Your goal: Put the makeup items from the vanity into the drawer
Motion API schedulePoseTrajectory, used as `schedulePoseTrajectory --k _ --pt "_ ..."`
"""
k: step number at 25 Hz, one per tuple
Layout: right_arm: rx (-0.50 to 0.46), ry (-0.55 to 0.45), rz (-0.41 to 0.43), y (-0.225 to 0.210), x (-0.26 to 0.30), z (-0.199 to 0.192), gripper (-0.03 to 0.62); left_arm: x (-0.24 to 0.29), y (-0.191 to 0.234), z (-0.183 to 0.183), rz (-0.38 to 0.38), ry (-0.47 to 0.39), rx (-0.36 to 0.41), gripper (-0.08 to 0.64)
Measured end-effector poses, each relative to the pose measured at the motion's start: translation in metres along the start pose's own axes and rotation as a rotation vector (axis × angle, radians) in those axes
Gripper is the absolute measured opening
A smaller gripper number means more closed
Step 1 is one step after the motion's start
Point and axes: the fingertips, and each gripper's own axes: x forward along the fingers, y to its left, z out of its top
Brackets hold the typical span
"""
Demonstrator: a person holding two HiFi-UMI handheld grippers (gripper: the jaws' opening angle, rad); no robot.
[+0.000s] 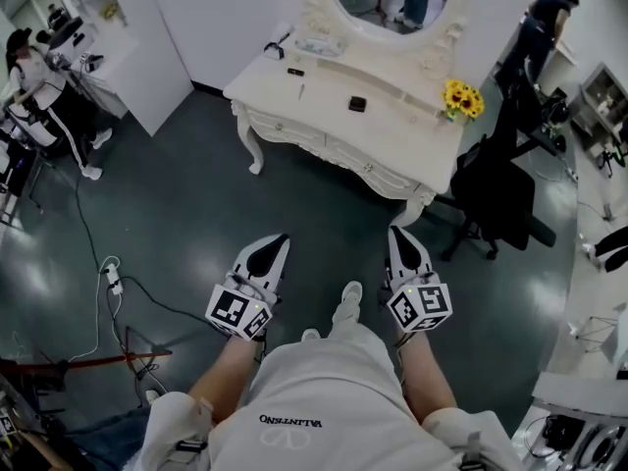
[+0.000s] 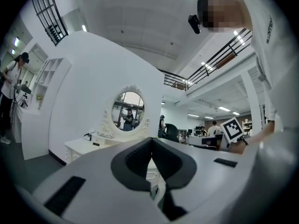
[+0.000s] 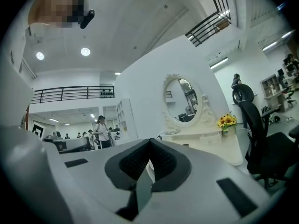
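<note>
The white vanity (image 1: pixel 392 130) with an oval mirror stands across the dark floor, well ahead of both grippers. Its top bears a small black compact (image 1: pixel 357 104), a second dark item (image 1: pixel 294 71) and a thin stick (image 1: pixel 301 91). Shut drawers (image 1: pixel 368 166) line its front. My left gripper (image 1: pixel 278 241) and right gripper (image 1: pixel 400 234) are held level side by side, pointing at the vanity, both shut and empty. In the left gripper view the jaws (image 2: pixel 151 142) meet below the mirror (image 2: pixel 128 109). The right gripper (image 3: pixel 149 142) shows its jaws shut, with the vanity (image 3: pixel 210 146) to the right.
A black office chair (image 1: pixel 500 194) stands right of the vanity, beside a vase of sunflowers (image 1: pixel 463 98) on the vanity's right end. Cables and a power strip (image 1: pixel 113 281) lie on the floor at left. A person (image 1: pixel 39 96) stands at far left by a white partition (image 1: pixel 128 47).
</note>
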Motion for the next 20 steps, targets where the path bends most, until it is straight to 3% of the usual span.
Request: schedulePoseTrajectory --k 9,20 --pt "-0.007 0.014 0.068 -0.066 0.084 0.025 0.011 0.1 0.039 0.002 0.054 0.007 0.01 0.002" --pt "0.012 0.029 0.085 -0.162 0.143 0.047 0.011 0.222 0.049 0.005 0.081 0.004 0.022 0.002"
